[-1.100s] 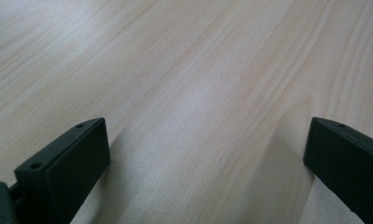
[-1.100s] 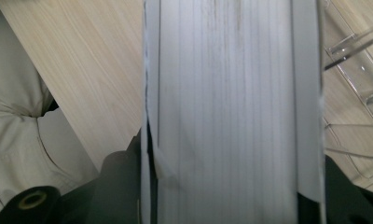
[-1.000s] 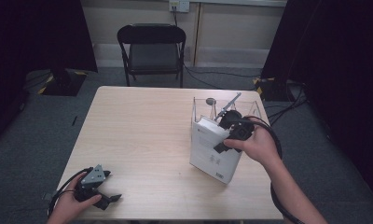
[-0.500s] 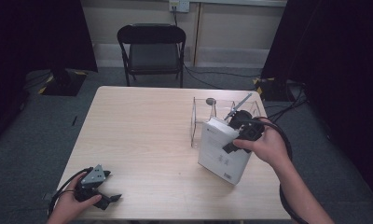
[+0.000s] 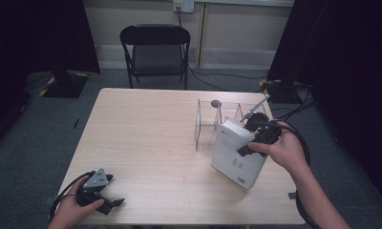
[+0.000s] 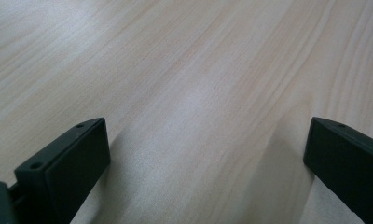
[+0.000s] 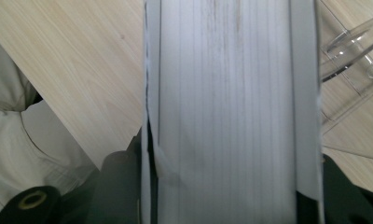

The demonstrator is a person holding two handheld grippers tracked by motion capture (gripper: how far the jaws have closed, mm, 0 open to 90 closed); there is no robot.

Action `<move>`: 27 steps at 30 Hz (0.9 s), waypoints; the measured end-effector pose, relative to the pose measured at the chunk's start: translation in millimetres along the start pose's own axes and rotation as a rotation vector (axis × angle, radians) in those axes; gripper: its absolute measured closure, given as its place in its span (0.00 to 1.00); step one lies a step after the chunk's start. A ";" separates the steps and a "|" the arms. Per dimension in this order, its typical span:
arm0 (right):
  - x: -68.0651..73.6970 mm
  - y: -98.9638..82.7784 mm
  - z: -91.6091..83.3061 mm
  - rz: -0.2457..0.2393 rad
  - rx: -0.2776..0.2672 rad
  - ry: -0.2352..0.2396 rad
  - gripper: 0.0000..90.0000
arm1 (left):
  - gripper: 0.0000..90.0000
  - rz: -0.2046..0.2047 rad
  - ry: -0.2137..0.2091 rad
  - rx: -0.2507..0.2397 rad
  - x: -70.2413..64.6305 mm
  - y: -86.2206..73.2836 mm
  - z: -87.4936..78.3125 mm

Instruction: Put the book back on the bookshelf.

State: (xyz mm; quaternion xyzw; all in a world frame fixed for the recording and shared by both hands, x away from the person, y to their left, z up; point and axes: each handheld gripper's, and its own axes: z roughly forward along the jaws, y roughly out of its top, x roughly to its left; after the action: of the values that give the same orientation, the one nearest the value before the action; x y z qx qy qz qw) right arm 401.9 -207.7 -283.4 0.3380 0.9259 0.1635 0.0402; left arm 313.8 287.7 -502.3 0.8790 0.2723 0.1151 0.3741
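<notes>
- The right gripper (image 5: 250, 143) pinches the top edge of a white book (image 5: 237, 155), tilted beside the clear rack (image 5: 217, 121).
- The left gripper (image 5: 113, 190) rests spread on the bench (image 5: 151, 143), well apart.

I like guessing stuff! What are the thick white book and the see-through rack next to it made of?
The thick white book looks like paper: its edge shows fine page lines, and its cover seems smooth card. The see-through rack is probably clear, glossy plastic, since the table shows through it.
</notes>
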 end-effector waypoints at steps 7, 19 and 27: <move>-5.3 -6.8 -2.5 0.017 0.004 -0.010 0.59 | 0.00 0.000 0.000 0.000 0.0 0.0 0.0; -16.4 -21.7 -8.5 0.063 0.006 -0.023 0.59 | 0.00 0.000 0.000 0.000 0.0 0.0 0.0; -21.9 -30.2 -11.5 0.090 0.008 -0.032 0.59 | 0.00 0.000 0.000 0.000 0.0 0.0 0.0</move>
State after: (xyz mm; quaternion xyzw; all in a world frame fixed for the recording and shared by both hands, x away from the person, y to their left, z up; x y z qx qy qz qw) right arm 398.1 -246.6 -283.3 0.3821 0.9097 0.1561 0.0463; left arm 313.8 287.7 -502.3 0.8791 0.2722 0.1151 0.3739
